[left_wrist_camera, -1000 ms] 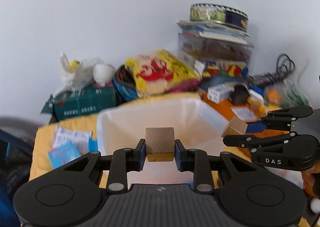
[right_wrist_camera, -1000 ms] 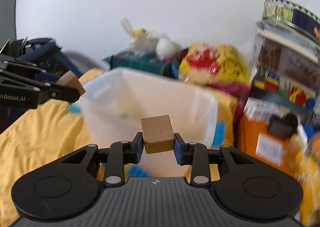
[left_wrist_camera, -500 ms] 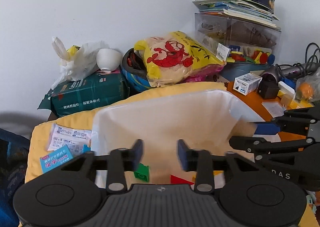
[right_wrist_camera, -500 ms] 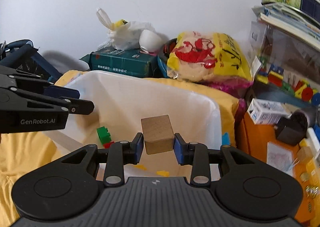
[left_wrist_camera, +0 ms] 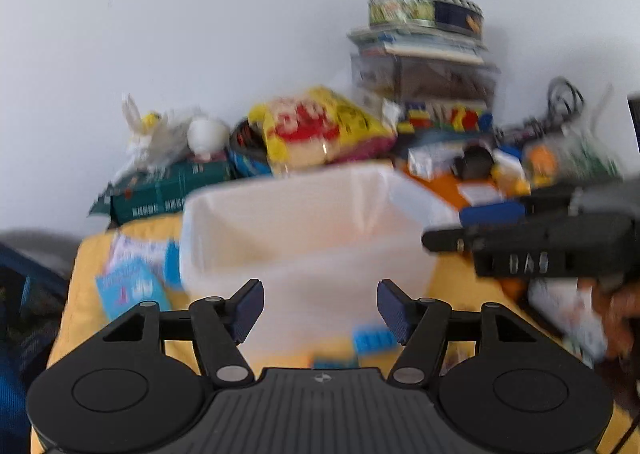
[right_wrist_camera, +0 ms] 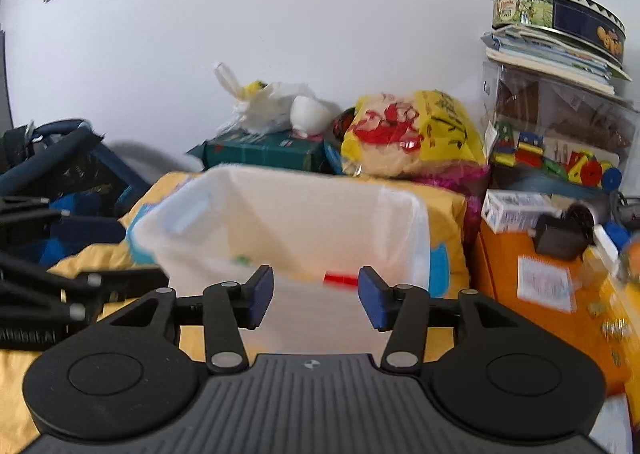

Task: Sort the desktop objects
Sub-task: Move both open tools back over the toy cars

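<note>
On the cluttered yellow-covered bench (right_wrist_camera: 448,209), both tongs, left (left_wrist_camera: 320,308) and right (right_wrist_camera: 316,296), hang empty with jaws opening near the white bin (right_wrist_camera: 416,230), and could knock its rim or each other

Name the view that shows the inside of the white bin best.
The right wrist view: it looks into the white bin sharply enough to show a red piece inside. The left wrist view shows the bin blurred, its contents unreadable.

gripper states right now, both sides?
Left gripper: jaws opening, nothing between them.
Right gripper: jaws opening, nothing between them.
</note>
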Demonstrator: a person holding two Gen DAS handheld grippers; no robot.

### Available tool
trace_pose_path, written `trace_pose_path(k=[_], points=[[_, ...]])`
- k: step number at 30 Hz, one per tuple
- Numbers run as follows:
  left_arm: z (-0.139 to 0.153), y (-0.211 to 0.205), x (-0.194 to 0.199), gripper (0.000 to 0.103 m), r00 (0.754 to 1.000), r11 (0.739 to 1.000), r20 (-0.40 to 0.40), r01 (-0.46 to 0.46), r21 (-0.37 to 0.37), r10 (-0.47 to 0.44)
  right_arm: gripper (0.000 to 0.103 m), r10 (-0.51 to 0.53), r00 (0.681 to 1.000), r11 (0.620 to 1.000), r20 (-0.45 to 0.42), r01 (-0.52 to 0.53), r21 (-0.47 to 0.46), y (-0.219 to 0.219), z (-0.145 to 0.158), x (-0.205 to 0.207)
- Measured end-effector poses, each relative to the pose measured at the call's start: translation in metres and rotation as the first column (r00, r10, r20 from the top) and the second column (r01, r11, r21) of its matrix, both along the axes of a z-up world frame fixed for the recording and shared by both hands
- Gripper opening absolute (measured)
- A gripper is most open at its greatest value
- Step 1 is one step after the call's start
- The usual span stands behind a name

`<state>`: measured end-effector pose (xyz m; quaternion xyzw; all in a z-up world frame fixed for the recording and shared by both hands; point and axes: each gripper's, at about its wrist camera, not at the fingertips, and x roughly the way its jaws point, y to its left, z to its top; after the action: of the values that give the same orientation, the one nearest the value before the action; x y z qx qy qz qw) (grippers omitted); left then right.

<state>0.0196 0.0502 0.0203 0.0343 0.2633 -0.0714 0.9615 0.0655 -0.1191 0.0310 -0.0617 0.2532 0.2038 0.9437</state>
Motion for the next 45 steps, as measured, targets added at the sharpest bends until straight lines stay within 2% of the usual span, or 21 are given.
trace_pose_path(k=[3,5,8,10,15,19,25,28,30,32,38,45], points=[[-0.026,-0.001,-0.024,0.071,1.0,1.0,-0.008,-0.006,0.011,0.006,0.051,0.027,1.0,1.0,-0.003,-0.027,0.003,-0.003,-0.012,-0.022],[-0.046,-0.003,-0.032,0.071,0.996,1.0,-0.084,-0.011,0.02,0.012,0.051,0.053,0.999,0.998,0.001,-0.053,0.015,-0.005,-0.024,-0.036],[-0.067,0.001,-0.04,0.071,0.984,0.998,-0.174,-0.054,-0.036,0.047,0.053,0.069,0.998,0.997,-0.013,-0.069,-0.039,-0.001,-0.042,-0.053],[-0.075,0.003,-0.045,0.071,0.976,0.995,-0.205,-0.08,-0.054,0.067,0.054,0.081,0.995,0.995,-0.051,-0.083,-0.049,-0.001,-0.054,-0.061],[-0.088,-0.004,-0.056,0.071,0.973,0.997,-0.222,-0.074,-0.015,0.069,0.052,0.085,0.986,0.994,-0.143,-0.094,-0.058,-0.002,-0.083,-0.076],[-0.096,-0.009,-0.059,0.07,0.973,0.998,-0.226,-0.057,-0.013,0.053,0.049,0.122,0.979,0.984,-0.162,-0.141,-0.108,0.006,-0.103,-0.082],[-0.108,-0.016,-0.058,0.07,0.967,0.999,-0.254,-0.039,0.006,0.04,0.052,0.131,0.978,0.986,-0.162,-0.145,-0.077,0.005,-0.13,-0.076],[-0.11,-0.016,-0.059,0.07,0.966,0.999,-0.255,-0.036,0.007,0.036,0.062,0.144,0.979,0.986,-0.143,-0.154,-0.064,-0.001,-0.137,-0.076],[-0.111,-0.017,-0.059,0.07,0.965,0.999,-0.261,-0.036,0.005,0.036,0.086,0.125,0.987,0.988,-0.105,-0.134,-0.083,-0.003,-0.143,-0.08],[-0.111,-0.017,-0.059,0.07,0.963,0.999,-0.266,-0.037,0.005,0.037,0.103,0.067,0.993,0.991,-0.099,-0.078,-0.106,-0.005,-0.146,-0.08],[-0.114,-0.021,-0.057,0.07,0.959,0.999,-0.28,-0.033,0.002,0.032,0.103,0.07,0.985,0.996,-0.155,-0.077,-0.04,-0.016,-0.148,-0.072],[-0.116,-0.026,-0.058,0.07,0.956,0.999,-0.289,-0.042,0.009,0.042,0.103,0.07,0.986,0.996,-0.153,-0.079,-0.052,-0.013,-0.149,-0.072]])
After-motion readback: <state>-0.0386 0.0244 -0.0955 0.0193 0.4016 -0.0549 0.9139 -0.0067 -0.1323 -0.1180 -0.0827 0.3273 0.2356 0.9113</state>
